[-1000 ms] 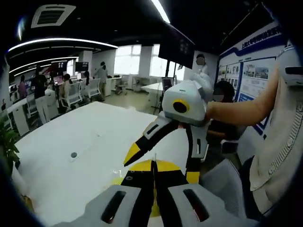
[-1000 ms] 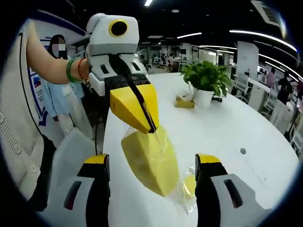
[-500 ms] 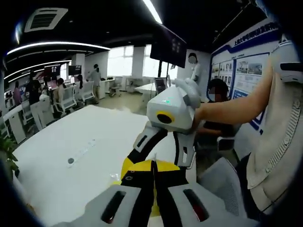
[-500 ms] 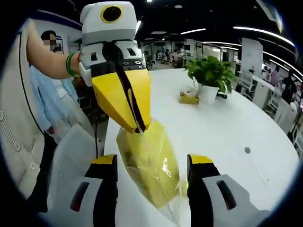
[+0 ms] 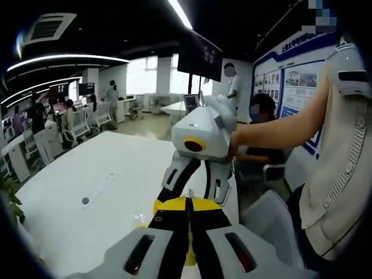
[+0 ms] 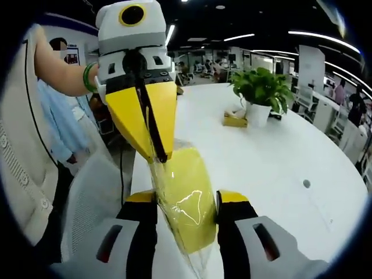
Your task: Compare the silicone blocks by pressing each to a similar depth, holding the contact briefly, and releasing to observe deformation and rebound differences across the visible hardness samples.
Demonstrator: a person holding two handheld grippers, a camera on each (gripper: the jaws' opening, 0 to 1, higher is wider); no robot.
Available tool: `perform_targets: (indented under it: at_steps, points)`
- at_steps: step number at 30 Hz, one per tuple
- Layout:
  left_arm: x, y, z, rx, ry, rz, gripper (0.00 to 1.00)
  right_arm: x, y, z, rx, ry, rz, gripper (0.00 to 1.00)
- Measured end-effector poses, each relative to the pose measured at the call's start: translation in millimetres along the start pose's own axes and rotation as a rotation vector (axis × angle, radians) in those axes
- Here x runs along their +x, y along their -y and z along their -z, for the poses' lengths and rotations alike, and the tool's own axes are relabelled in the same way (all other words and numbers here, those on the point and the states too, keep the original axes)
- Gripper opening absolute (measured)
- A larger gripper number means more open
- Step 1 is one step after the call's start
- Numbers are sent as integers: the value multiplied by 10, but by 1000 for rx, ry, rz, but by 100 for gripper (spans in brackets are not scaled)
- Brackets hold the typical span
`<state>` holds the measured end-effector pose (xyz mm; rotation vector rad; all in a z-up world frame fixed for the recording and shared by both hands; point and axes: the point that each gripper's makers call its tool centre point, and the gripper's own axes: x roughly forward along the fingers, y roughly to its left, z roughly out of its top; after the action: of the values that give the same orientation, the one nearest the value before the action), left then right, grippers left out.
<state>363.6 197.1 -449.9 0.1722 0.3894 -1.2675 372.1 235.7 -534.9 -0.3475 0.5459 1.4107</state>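
right gripper (image 6: pixel 186 200) jaws now squeezing bagged yellow block (image 6: pixel 185 200), narrower than before; my left gripper (image 6: pixel 156 158) clamped on bag top

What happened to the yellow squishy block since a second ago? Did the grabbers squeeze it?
Yes. The right gripper closed its jaws from wide apart until they now press both sides of the bagged yellow block. The left gripper stayed shut, pinching the clear bag at the block's top. The white table and the plant did not change.
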Motion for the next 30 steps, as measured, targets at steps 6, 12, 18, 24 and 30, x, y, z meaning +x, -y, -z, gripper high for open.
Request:
perform_targets:
  at_steps: [6,12,18,24,30]
  points:
    - [-3,14,30,9,-11,3,0,3,-30,24,-21,-17,-7,24]
    - [-5,15,37,14,-14,5,0,1,-32,26,-38,-21,-2,18]
    - [9,20,47,19,-17,7,0,-4,-57,47,-41,-35,-10,13]
    - [26,28,58,25,-22,9,0,-12,-87,68,-47,-42,-21,9]
    - [29,25,64,26,-24,8,0,-10,-87,73,-60,-45,-16,7]
